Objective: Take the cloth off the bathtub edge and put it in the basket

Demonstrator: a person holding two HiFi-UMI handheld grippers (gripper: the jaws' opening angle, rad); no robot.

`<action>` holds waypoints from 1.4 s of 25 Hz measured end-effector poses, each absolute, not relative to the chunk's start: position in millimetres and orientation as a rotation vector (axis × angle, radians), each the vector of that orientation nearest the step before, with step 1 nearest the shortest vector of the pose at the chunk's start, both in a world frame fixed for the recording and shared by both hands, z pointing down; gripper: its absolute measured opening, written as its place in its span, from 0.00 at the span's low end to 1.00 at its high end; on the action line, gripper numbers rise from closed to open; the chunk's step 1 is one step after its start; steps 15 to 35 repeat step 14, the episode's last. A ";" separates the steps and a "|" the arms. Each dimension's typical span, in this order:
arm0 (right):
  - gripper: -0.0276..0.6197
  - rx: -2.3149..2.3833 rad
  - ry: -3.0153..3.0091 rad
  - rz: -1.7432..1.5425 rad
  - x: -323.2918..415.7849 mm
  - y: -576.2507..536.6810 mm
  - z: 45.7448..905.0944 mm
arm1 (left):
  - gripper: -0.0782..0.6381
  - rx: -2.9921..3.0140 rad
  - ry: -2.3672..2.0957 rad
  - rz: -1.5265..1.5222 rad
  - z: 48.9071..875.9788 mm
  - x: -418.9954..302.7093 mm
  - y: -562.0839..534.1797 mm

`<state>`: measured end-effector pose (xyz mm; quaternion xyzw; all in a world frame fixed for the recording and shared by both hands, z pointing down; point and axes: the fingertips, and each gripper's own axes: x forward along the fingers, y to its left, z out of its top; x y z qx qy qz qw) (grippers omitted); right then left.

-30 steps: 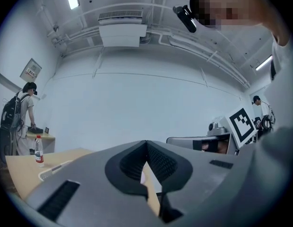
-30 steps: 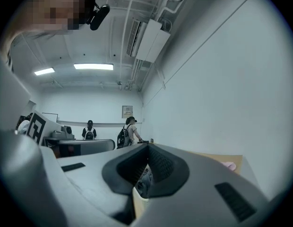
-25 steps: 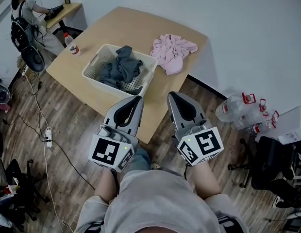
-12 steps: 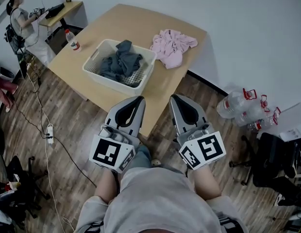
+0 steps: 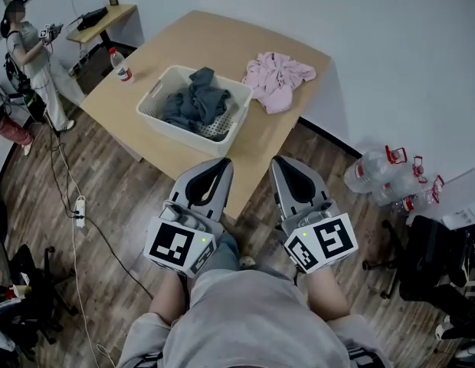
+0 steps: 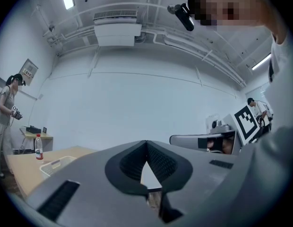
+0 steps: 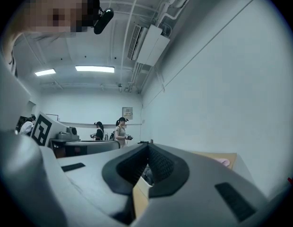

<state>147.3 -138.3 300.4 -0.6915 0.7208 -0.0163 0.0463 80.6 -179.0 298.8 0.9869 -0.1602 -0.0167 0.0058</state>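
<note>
The step in hand is judged to be the reach for the pink cloth (image 5: 277, 79). It lies crumpled on the table (image 5: 199, 41) near the far edge by the wall, just beside the white basket (image 5: 188, 138) and not in it; no bathtub is seen. For a clean pick, the jaws of the chosen gripper are best opened before the approach. The cloth is best taken at a raised fold near its middle — not at a loose corner, so that little trails — and lifted clear of the basket rim before it is released over the dark grey clothes (image 5: 195, 102) already inside. The right gripper (image 5: 277, 159) is the nearer to the cloth and is the likely choice. Both tools are held low and close to the body, side by side at the near side of the table, tips pointed forward and well apart from the cloth. The left gripper (image 5: 222, 162) has its jaws pressed together with nothing between them; the right gripper's jaws are likewise closed on nothing.
</note>
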 end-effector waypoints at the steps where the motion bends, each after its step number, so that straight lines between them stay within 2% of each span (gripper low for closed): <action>1: 0.06 -2.108 2.204 -0.051 145.3 -138.3 300.6 | 0.13 3.090 -0.504 -0.052 298.6 79.1 -178.7; 35: 0.06 -2.091 2.222 -0.041 122.7 -127.8 298.8 | 0.13 3.085 -0.540 -0.049 297.2 56.0 -167.3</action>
